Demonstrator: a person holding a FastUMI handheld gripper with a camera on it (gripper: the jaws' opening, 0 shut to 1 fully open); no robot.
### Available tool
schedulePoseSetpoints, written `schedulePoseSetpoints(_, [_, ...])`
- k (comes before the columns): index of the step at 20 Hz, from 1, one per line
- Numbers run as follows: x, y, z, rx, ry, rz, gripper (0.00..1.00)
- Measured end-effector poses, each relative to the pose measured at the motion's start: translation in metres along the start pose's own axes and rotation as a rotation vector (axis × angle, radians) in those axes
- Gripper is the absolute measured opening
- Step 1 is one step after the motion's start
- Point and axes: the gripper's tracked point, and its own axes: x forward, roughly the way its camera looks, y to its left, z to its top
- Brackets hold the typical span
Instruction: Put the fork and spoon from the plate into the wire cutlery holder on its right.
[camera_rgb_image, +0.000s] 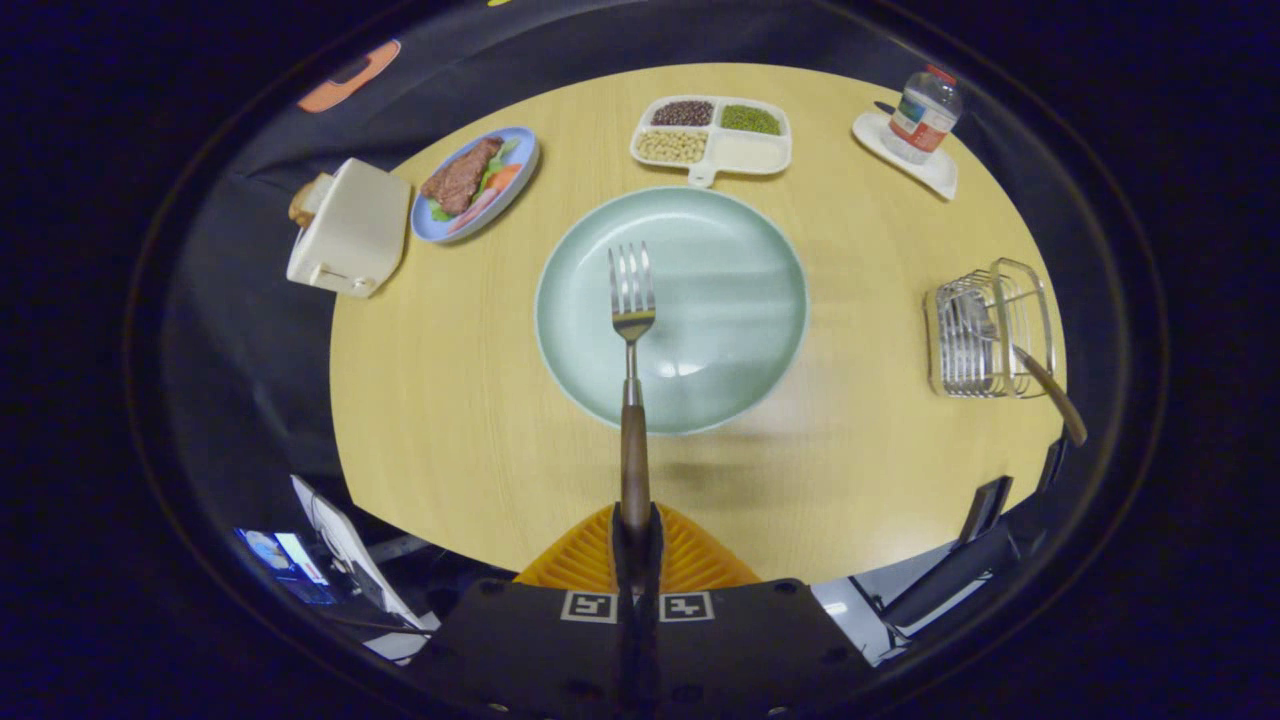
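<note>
Gripper closed tight on the brown wooden handle of one metal four-tined fork, both fingers pressing it. Fork sticks straight out ahead of the fingers, tines up and forward, shiny steel head and neck, handle darker toward the grip. It appears lifted clear of the table, tines seen over the round pale-green ceramic plate just ahead of the fingers; plate bare.

Off to the right of the fingers, well apart from the plate: one wire cutlery holder, chrome rack with a clear frame. One wooden-handled utensil already sits in it, handle leaning out toward the near right; the head is hidden in the wires, so it may be the spoon.

Round light-wood table holds everything. Beyond the plate: one white divided tray with beans in three sections. Ahead-left: one blue oval plate with meat and vegetables, one cream toaster. Ahead-right: one small plastic bottle on a white dish.
</note>
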Motion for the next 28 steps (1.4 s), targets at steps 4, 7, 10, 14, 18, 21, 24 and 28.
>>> schedulePoseSetpoints(4, [-0.054, -0.032, -0.007, -0.018, -0.029, 0.016, 0.01])
schedulePoseSetpoints(7, [-0.088, -0.070, -0.009, 0.006, -0.037, 0.007, 0.00])
schedulePoseSetpoints(10, [-0.110, -0.112, -0.011, 0.045, -0.037, -0.008, 0.00])
schedulePoseSetpoints(14, [-0.123, -0.167, -0.019, 0.098, -0.002, -0.026, 0.00])
schedulePoseSetpoints(18, [-0.118, -0.198, -0.028, 0.137, 0.057, -0.019, 0.00])
schedulePoseSetpoints(21, [-0.110, -0.212, -0.026, 0.175, 0.097, -0.011, 0.00])
schedulePoseSetpoints(24, [-0.103, -0.223, -0.020, 0.185, 0.116, -0.013, 0.01])
schedulePoseSetpoints(28, [-0.093, -0.224, -0.013, 0.187, 0.155, -0.006, 0.01])
